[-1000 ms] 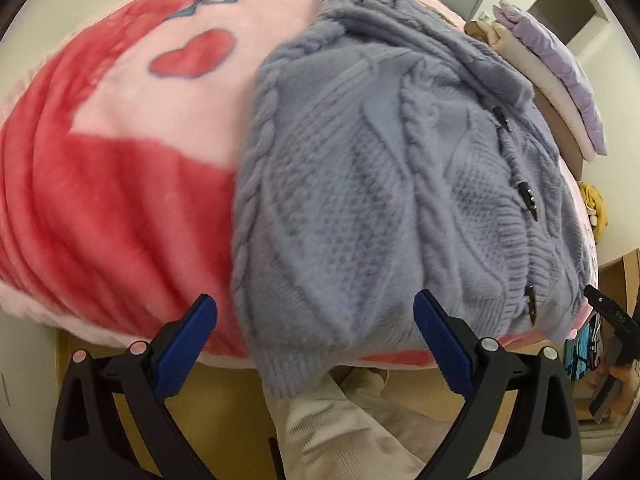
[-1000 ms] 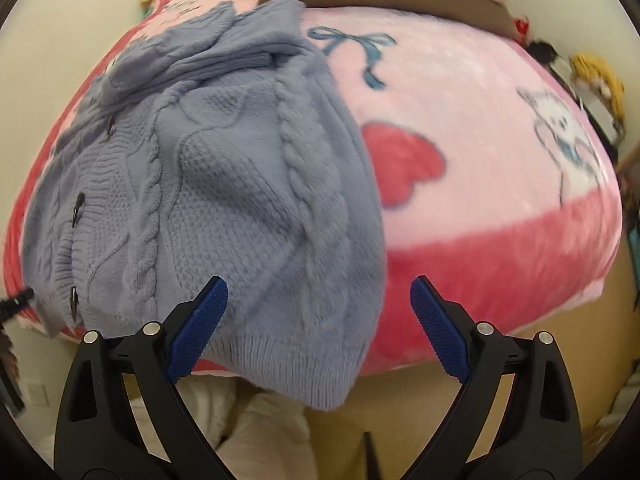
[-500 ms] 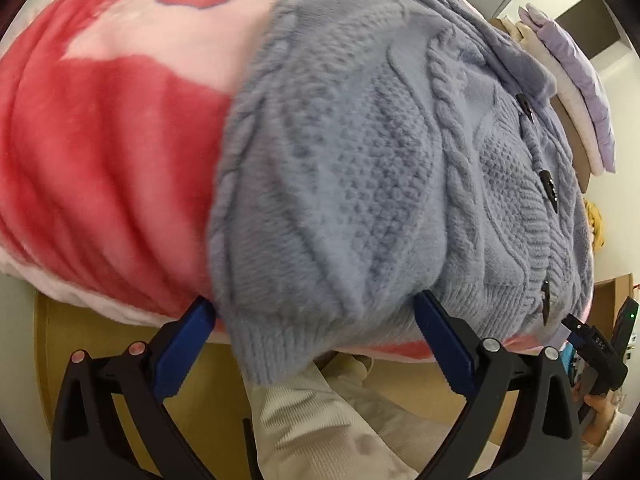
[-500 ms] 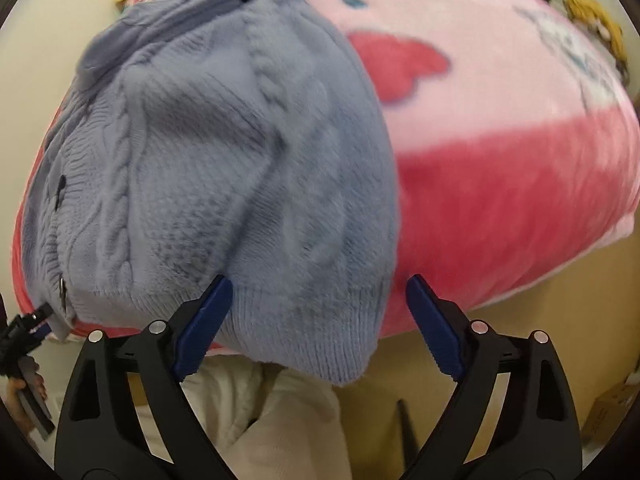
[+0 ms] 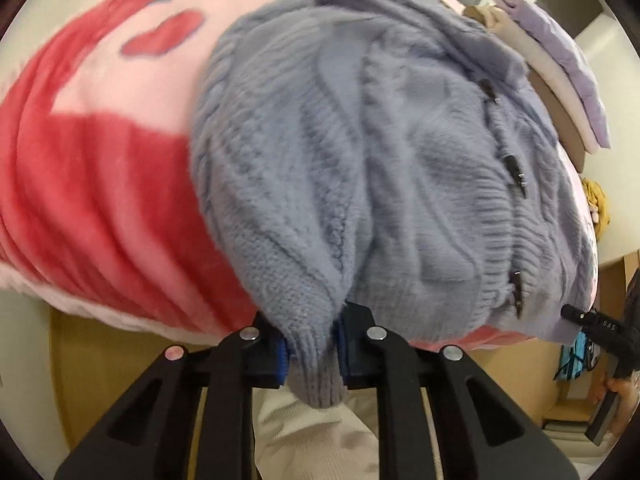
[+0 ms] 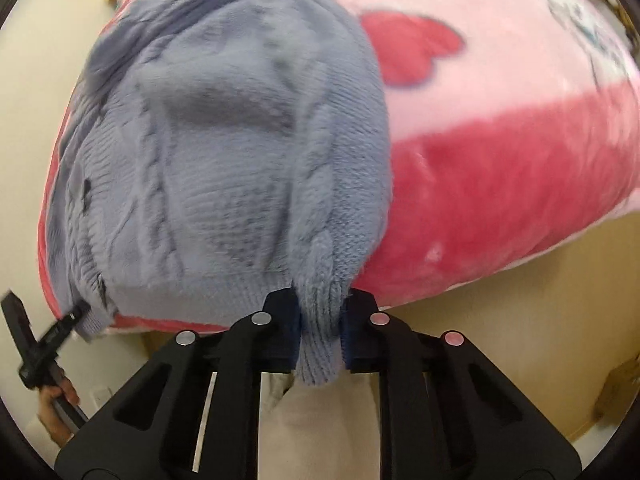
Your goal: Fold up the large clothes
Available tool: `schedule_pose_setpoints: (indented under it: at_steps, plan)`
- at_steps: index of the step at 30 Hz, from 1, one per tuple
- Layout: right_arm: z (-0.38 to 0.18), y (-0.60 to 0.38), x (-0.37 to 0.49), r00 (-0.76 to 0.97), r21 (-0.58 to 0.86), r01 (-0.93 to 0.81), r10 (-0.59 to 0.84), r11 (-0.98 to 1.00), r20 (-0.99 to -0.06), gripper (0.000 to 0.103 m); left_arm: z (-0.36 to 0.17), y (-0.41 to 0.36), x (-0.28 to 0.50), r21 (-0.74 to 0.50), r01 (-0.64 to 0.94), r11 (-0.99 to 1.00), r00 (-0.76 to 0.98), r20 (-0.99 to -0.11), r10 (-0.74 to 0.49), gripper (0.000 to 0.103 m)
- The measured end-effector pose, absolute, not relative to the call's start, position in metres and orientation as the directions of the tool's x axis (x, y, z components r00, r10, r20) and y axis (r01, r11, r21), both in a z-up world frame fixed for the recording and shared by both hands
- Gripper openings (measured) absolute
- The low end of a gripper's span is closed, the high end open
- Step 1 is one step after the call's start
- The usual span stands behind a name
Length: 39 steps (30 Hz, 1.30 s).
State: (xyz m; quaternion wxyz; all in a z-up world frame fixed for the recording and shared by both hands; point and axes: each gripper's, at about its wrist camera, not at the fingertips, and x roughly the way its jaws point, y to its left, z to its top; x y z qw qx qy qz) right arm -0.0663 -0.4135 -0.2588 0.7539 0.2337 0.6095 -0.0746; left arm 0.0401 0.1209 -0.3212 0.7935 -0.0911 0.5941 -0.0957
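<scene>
A lavender-blue cable-knit cardigan (image 5: 360, 152) with dark toggle buttons lies on a pink and red blanket (image 5: 92, 184), its hem hanging over the near edge. My left gripper (image 5: 312, 350) is shut on the hem's left corner. In the right wrist view the cardigan (image 6: 224, 152) fills the left half, and my right gripper (image 6: 320, 344) is shut on the hem's right corner. Each gripper shows at the edge of the other's view: the right one (image 5: 596, 324), the left one (image 6: 52, 340).
The blanket (image 6: 500, 160) has red hearts and a cartoon print. Folded lilac and cream clothes (image 5: 560, 60) are stacked at the far right on a brown board. The person's cream trousers (image 5: 320, 440) are below the grippers. A beige floor lies under the bed edge.
Both grippers went from open, straddling the hem, to shut on it. The knit has bunched up between each pair of fingers.
</scene>
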Motion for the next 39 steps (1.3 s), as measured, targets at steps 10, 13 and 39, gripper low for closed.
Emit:
schedule_pose_setpoints:
  at_steps: [10, 13, 39]
  plan:
    - [-0.146, -0.422, -0.022, 0.41, 0.286, 0.272, 0.159, 0.919, -0.898, 0.013, -0.217, 0.126, 0.074, -0.299, 0.016, 0.954, 0.455, -0.848, -0.273, 0.016]
    - [-0.113, -0.431, 0.007, 0.458, 0.265, 0.219, 0.141, 0.939, -0.878, 0.013, -0.185, 0.126, 0.105, -0.288, 0.02, 0.957, 0.498, -0.828, -0.26, 0.016]
    - [-0.179, -0.504, 0.379, 0.513, 0.138, 0.238, -0.004, 0.961, -0.858, 0.014, -0.216, 0.062, 0.471, -0.136, -0.071, 0.988, 0.469, -0.879, -0.087, 0.017]
